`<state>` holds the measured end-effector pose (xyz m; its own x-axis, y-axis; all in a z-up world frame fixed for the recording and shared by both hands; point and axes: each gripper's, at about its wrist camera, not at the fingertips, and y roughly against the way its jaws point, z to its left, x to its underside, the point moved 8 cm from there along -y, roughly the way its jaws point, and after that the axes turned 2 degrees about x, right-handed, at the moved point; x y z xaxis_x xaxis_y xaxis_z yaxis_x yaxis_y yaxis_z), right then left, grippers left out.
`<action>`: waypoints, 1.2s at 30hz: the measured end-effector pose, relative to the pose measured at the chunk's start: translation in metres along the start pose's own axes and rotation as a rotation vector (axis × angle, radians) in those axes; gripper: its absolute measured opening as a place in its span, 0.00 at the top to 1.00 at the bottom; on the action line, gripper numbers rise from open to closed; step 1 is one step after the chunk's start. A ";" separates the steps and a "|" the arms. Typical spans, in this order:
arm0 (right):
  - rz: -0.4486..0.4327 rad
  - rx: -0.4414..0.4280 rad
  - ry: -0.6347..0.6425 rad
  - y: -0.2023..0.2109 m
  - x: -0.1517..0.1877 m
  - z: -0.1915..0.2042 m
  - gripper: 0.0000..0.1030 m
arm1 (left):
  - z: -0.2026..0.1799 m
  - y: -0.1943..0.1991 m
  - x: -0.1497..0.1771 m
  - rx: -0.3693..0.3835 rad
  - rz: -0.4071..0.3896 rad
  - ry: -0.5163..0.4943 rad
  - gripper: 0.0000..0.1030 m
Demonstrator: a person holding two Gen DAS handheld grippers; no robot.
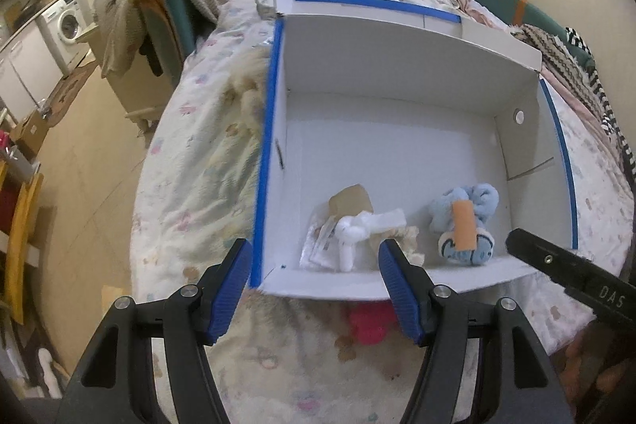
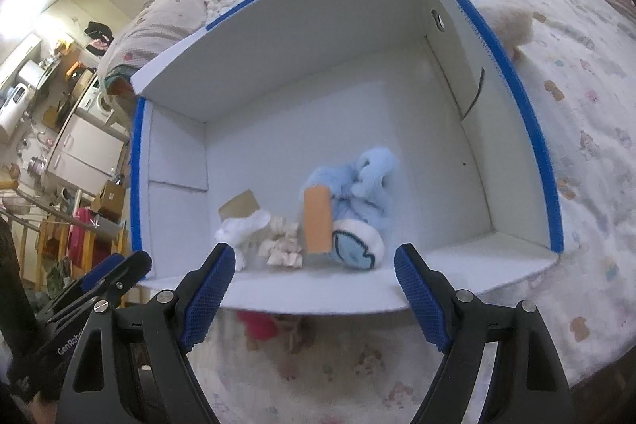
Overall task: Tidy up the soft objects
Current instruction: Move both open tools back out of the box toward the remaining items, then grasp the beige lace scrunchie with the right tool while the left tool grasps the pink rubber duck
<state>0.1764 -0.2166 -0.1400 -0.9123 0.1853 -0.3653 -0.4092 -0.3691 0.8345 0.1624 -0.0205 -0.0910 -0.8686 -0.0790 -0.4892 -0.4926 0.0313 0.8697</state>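
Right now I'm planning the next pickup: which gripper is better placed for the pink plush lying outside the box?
Left, probably. The pink plush lies just past the open left gripper, almost between its fingers. The right gripper, also open, has it off toward its left finger.

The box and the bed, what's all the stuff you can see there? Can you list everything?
cardboard box: 1, white with blue tape on its rims, open, lying on the bed
blue plush toy: 1, light blue with an orange paper band, inside the box near the front wall
white soft item: 1, white with a brown card tag, inside the box, left of the blue plush toy
cream fluffy item: 1, cream, in the box between those two
pink plush: 1, bright pink, on the bed just in front of the box
bedspread: 1, pale with pastel prints, under everything
left gripper: 1, black with blue pads, open, empty
right gripper: 1, black with blue pads, open, empty
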 end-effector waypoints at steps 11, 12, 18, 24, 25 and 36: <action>-0.072 -0.022 -0.019 0.028 0.016 -0.005 0.15 | 0.034 0.011 0.035 -0.015 0.009 0.073 0.39; -0.062 -0.022 -0.025 0.026 0.019 -0.006 0.15 | 0.037 0.009 0.038 -0.019 0.016 0.075 0.39; 0.078 -0.032 0.004 -0.011 0.042 0.002 0.15 | 0.053 0.005 0.051 -0.041 0.034 0.077 0.39; 0.236 0.018 0.086 -0.067 0.066 0.023 0.18 | 0.062 0.000 0.055 -0.032 0.056 0.096 0.39; 0.262 0.034 0.102 -0.075 0.070 0.026 0.21 | 0.063 0.001 0.055 -0.030 0.057 0.098 0.39; 0.267 0.108 0.232 -0.089 0.072 0.043 0.90 | 0.062 -0.018 0.061 -0.043 0.096 0.080 0.39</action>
<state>0.1478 -0.1314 -0.2235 -0.9719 -0.1206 -0.2022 -0.1629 -0.2758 0.9473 0.1147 0.0358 -0.1411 -0.9036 -0.1570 -0.3985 -0.4034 -0.0006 0.9150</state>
